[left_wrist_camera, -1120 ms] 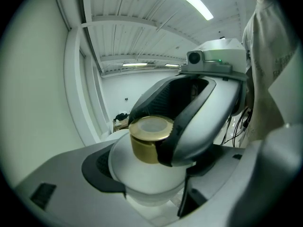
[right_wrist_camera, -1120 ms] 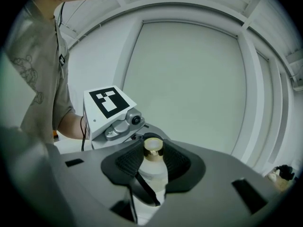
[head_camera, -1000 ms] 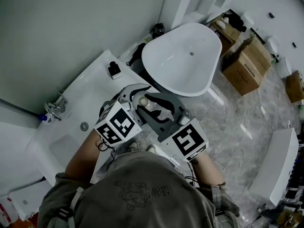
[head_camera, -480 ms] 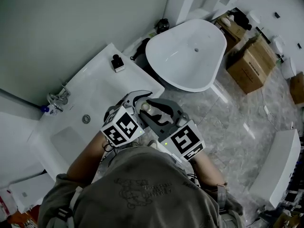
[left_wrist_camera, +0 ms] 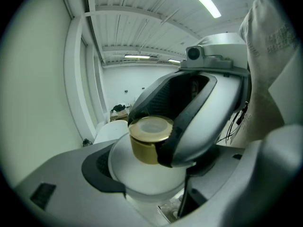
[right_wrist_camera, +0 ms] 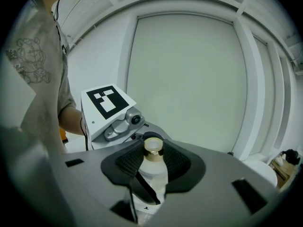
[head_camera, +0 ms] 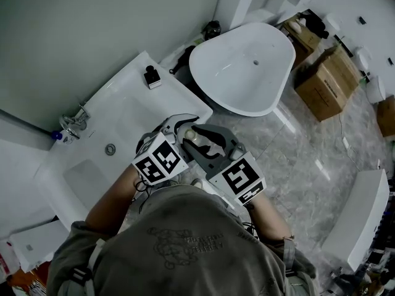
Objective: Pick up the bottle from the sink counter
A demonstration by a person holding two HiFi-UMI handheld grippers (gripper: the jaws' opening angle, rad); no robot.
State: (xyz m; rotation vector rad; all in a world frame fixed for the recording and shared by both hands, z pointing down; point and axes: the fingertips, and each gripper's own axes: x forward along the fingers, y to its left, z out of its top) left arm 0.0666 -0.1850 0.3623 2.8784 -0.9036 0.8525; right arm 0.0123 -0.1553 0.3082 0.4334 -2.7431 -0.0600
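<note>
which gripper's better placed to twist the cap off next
Right, probably: the right gripper has its jaws round the gold cap, while the left gripper grips the bottle lower, by its white body.

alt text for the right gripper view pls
A white bottle with a gold cap stands upright between the right gripper's dark pads, which press on its upper body. Behind it is the left gripper with its black-and-white marker cube; a person's arm shows at left.

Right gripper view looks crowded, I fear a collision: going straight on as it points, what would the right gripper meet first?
The right gripper would first meet the white plastic bottle with a gold cap clamped between its jaws; just beyond, seemingly close, sits the left gripper.
</note>
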